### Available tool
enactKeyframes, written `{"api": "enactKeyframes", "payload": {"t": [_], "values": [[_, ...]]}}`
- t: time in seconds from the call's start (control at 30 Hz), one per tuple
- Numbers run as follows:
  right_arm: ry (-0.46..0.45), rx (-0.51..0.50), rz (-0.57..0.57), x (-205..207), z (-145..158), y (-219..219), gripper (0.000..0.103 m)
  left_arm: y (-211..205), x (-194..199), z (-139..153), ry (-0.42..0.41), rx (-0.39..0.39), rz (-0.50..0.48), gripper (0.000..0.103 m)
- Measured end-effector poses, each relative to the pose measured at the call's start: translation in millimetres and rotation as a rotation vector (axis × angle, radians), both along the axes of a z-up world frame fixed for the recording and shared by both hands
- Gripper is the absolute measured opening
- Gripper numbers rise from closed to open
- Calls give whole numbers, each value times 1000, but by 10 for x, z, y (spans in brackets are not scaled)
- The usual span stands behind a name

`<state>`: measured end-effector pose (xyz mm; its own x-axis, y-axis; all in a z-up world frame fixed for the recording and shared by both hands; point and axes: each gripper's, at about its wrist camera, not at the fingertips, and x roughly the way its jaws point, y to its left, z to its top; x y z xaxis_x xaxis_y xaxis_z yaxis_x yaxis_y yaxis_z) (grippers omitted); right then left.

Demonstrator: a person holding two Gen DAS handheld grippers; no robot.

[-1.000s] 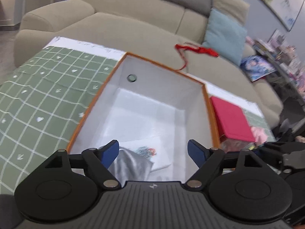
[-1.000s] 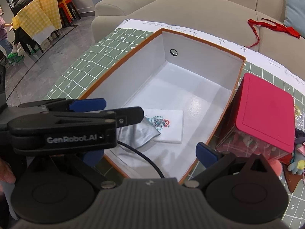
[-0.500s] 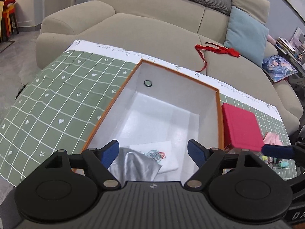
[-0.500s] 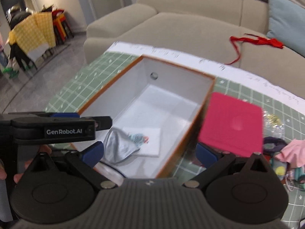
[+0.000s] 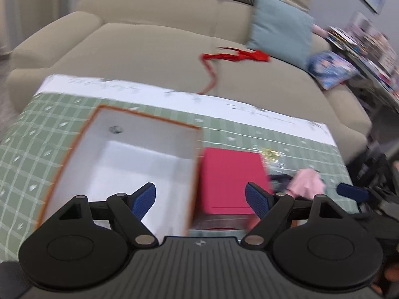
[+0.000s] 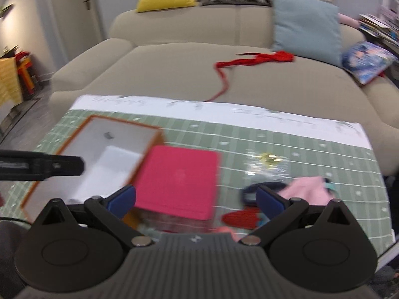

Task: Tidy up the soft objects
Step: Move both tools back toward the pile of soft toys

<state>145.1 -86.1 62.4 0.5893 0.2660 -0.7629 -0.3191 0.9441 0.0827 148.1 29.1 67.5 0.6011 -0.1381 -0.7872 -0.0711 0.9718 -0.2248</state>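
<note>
Both views swung right; pink cloth (image 6: 308,190) beyond R jaws, untouched

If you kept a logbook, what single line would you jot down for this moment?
left claw: open, empty | right claw: open, empty | orange-rimmed box: open | pink cloth: on table, not yet gripped

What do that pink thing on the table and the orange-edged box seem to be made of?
The pink thing looks like soft matte fabric: it lies crumpled in folds, though blur hides the weave. The orange-edged box looks like stiff card, with thin straight walls and smooth white insides.
</note>
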Motion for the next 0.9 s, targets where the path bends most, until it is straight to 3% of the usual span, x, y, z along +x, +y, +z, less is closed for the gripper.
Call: {"api": "enactKeyframes", "payload": {"t": [0.3, 0.4, 0.47, 0.63, 0.73, 0.8, 0.9], "values": [[20, -95, -218, 385, -327, -1002, 100, -1097, 141, -195, 31, 77, -240, 96], [24, -91, -255, 459, -520, -1306, 100, -1435, 119, -414, 62, 103, -377, 96], [51, -29, -277, 508, -670, -1530, 100, -1677, 61, -565, 65, 136, -503, 96], [110, 86, -336, 685, -1063, -1819, 95, -2135, -45, -965, 33, 296, -667, 96], [79, 53, -305, 760, -1216, -1770, 85, -2317, -84, -1196, 20, 446, -731, 96], [61, 28, -292, 828, -1313, -1697, 85, -2376, -87, -1296, 6, 519, -768, 96], [84, -4, -274, 951, -1448, -1612, 80, -2369, -50, -1399, 3, 566, -767, 96]]}}
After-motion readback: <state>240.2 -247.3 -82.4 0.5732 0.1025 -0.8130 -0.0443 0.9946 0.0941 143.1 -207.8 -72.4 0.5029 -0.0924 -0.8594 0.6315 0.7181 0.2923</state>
